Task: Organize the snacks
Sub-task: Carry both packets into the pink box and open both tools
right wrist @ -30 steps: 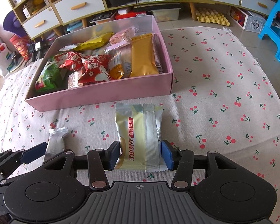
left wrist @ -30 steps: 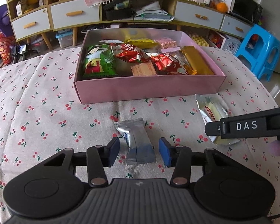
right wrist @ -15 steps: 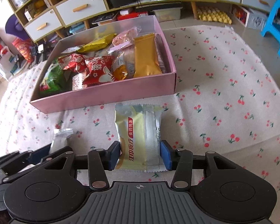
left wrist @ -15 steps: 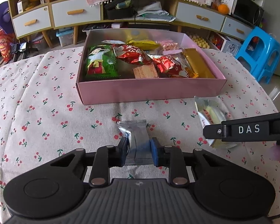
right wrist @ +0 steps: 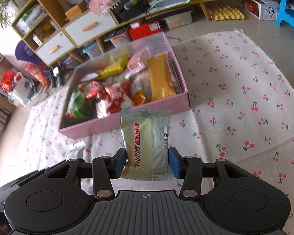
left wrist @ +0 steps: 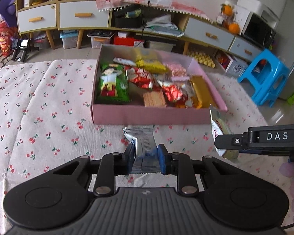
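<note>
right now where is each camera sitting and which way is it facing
Left wrist: sits on the left gripper, looking down along its fingers at the silver packet it grips and the pink box; right gripper at right.
Right wrist: sits on the right gripper, facing the yellow-green packet it grips.
Shared: box, cherry cloth, both packets.

low wooden cabinet [left wrist: 74, 17] with white drawers, blue stool [left wrist: 264, 78], tiled floor [right wrist: 215, 27].

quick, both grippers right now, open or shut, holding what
Left gripper: shut on the silver packet.
Right gripper: shut on the pale yellow packet.
</note>
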Demonstrator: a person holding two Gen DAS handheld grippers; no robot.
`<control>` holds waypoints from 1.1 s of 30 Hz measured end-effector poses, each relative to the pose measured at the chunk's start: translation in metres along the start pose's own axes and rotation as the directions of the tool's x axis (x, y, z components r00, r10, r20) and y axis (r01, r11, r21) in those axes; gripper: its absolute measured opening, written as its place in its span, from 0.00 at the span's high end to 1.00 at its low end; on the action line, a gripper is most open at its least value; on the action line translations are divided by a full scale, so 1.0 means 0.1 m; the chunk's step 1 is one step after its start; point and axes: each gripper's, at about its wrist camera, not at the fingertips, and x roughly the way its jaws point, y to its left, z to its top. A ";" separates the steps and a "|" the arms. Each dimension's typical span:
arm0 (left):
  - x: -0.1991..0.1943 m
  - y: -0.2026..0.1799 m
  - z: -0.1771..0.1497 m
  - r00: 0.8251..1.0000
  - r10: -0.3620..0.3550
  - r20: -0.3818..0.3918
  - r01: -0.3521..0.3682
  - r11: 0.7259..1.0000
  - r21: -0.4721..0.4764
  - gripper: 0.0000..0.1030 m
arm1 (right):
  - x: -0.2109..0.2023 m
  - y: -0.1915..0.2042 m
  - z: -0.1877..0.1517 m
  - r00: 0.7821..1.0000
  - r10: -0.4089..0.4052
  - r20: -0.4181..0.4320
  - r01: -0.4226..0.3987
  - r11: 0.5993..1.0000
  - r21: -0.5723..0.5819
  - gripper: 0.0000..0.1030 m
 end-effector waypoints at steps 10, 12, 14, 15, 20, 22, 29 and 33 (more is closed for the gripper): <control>0.00 0.01 0.27 0.990 -0.053 0.134 0.061 0.997 -0.053 0.77 | -0.03 -0.03 0.24 0.993 0.031 0.112 -0.036 0.998 0.046 0.55; 0.08 0.01 0.32 0.986 -0.043 0.164 0.051 0.998 -0.046 0.77 | 0.00 -0.04 0.28 0.990 0.033 0.137 -0.039 0.998 0.043 0.55; 0.15 0.02 0.38 0.982 -0.035 0.183 0.043 0.998 -0.041 0.77 | 0.03 -0.04 0.32 0.986 0.041 0.162 -0.049 0.998 0.047 0.55; 0.18 0.02 0.41 0.981 -0.031 0.194 0.039 0.998 -0.039 0.77 | 0.04 -0.05 0.34 0.984 0.045 0.174 -0.055 0.997 0.050 0.55; 0.27 0.06 0.48 0.969 -0.021 0.247 0.033 0.998 -0.044 0.77 | 0.10 -0.05 0.45 0.969 0.070 0.238 -0.088 0.994 0.067 0.55; 0.31 0.06 0.47 0.967 -0.016 0.255 0.027 0.999 -0.040 0.77 | 0.13 -0.05 0.47 0.963 0.081 0.259 -0.105 0.991 0.079 0.55; 0.45 0.07 0.41 0.972 0.007 0.236 0.000 1.000 -0.026 0.77 | 0.30 -0.03 0.50 0.956 0.082 0.283 -0.113 0.989 0.096 0.54; 0.44 0.08 0.40 0.973 0.006 0.229 0.001 1.000 -0.030 0.76 | 0.36 -0.06 0.48 0.958 0.083 0.275 -0.117 0.987 0.110 0.53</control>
